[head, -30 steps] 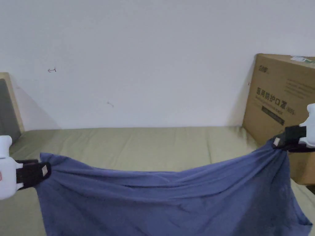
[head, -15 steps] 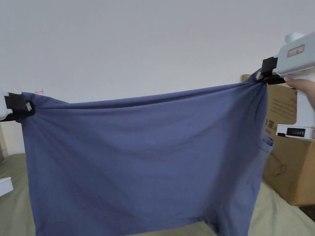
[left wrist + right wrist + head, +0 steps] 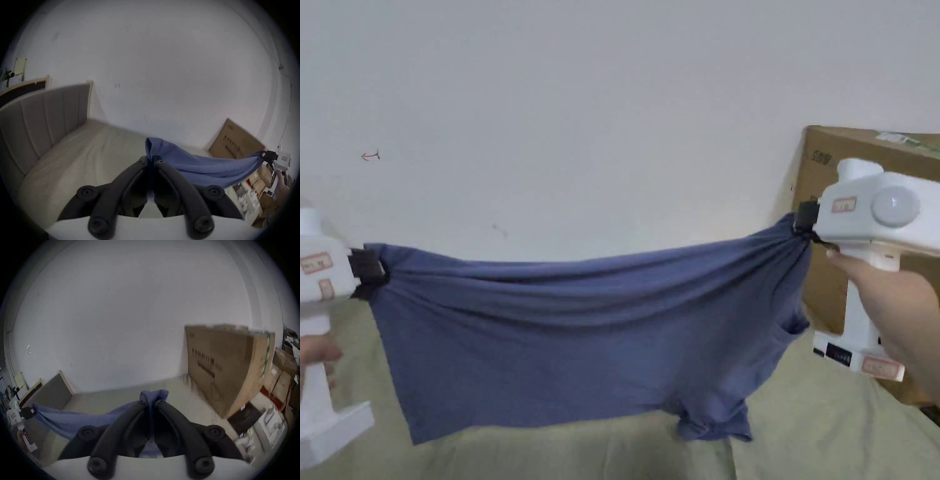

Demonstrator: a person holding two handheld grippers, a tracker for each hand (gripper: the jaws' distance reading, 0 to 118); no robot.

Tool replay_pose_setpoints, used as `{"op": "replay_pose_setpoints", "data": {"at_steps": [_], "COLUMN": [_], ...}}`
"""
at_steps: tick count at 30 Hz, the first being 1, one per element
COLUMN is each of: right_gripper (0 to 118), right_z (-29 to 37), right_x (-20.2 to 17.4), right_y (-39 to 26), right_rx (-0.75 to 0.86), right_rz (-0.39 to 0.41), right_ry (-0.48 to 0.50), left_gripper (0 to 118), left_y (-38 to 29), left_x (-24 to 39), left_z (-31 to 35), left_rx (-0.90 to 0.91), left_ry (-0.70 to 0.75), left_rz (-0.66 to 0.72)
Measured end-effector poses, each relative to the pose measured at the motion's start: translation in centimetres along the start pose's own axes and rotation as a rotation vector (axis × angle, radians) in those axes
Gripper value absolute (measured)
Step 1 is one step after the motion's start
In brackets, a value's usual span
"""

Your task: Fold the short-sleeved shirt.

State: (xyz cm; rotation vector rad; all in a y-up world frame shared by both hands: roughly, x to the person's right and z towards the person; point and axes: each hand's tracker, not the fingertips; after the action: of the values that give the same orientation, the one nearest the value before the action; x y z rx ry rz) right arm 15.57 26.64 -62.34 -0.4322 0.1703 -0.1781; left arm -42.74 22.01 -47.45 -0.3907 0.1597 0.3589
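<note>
**Blue shirt stretched in the air between both grippers**

Blue short-sleeved shirt (image 3: pixel 581 337) hung spread out above the olive-green bed (image 3: pixel 831 431), pulled wide between two corners. Top edge sagged slightly in the middle, with horizontal creases running corner to corner. Lower hem hung free at left; at lower right a bunched bit of fabric, probably a sleeve, dangled just over or on the sheet. Hard to tell contact from the head view.

Left gripper (image 3: pixel 370 275) clamped on the shirt's left top corner, jaws pressed together with cloth between them; confirmed in the left gripper view (image 3: pixel 151 160), where a fold of blue fabric stuck up past the closed tips. Left hand (image 3: pixel 315 353) wrapped low on the white handle.

Right gripper (image 3: pixel 805 224) clamped on the right top corner, held a bit higher than the left. Same in the right gripper view (image 3: pixel 151 400): jaws tight together, blue cloth bunched out beyond the tips. Right hand (image 3: pixel 894 306) gripped the handle from below.

Cardboard box (image 3: pixel 862 169) stood on the bed's right end against the white wall (image 3: pixel 612 125), behind the right gripper. Padded grey headboard (image 3: pixel 40 110) at the bed's left end. Both gripper views blurred towards the edges.
</note>
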Motion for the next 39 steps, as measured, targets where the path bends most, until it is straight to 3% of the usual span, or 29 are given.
{"op": "replay_pose_setpoints", "data": {"at_steps": [6, 11, 20, 24, 28, 29, 30, 31, 32, 33, 34, 35, 36, 39], "right_gripper": [3, 3, 3, 3, 4, 10, 34, 77, 117, 118, 118, 118, 118, 118], "right_z": [-1.3, 3.5, 17.3, 20.0, 21.1, 21.2, 21.3, 21.3, 21.2, 21.3, 21.7, 21.6, 21.9, 22.9], "right_x": [5.8, 11.8, 15.5, 14.9, 13.4, 12.6, 12.2, 11.7, 11.3, 10.9, 10.5, 10.1, 9.6, 8.3], "right_y": [-19.8, -30.2, -36.0, -37.3, -37.4, -37.0, -36.7, -36.3, -35.9, -35.6, -34.7, -34.2, -33.5, -30.7], "right_rx": [-0.459, -0.615, -0.677, -0.727, -0.701, -0.678, -0.667, -0.663, -0.671, -0.683, -0.631, -0.641, -0.594, -0.417], "right_rz": [-0.035, -0.122, -0.08, -0.086, -0.075, -0.051, -0.034, -0.004, 0.039, 0.055, 0.048, 0.036, 0.009, -0.093], "right_ry": [-0.045, -0.007, 0.054, 0.0, -0.061, -0.082, -0.095, -0.122, -0.183, -0.216, -0.237, -0.198, -0.153, -0.075], "left_gripper": [4, 4, 4, 4, 4, 7, 22, 59, 111, 118, 116, 116, 116, 116], "left_y": [-16.4, -25.4, -28.6, -29.5, -29.9, -29.8, -29.5, -29.1, -28.7, -28.3, -27.4, -25.4, -25.2, -21.4], "left_x": [-4.8, -8.6, -9.8, -8.5, -8.5, -8.6, -8.6, -8.4, -8.0, -7.7, -7.2, -6.7, -6.1, -3.7], "left_z": [-1.1, 3.4, 13.6, 15.6, 16.9, 16.9, 17.0, 17.2, 17.6, 17.8, 18.6, 18.6, 19.1, 20.4], "left_rx": [-0.412, -0.595, -0.666, -0.79, -0.751, -0.735, -0.72, -0.702, -0.672, -0.659, -0.615, -0.512, -0.525, -0.384], "left_ry": [0.05, 0.05, -0.022, 0.012, 0.03, 0.034, 0.041, 0.054, 0.091, 0.103, 0.104, 0.1, 0.082, -0.079], "left_rz": [-0.002, 0.011, -0.067, -0.117, -0.051, -0.029, -0.015, -0.003, -0.016, -0.023, -0.036, -0.037, 0.011, 0.08]}}
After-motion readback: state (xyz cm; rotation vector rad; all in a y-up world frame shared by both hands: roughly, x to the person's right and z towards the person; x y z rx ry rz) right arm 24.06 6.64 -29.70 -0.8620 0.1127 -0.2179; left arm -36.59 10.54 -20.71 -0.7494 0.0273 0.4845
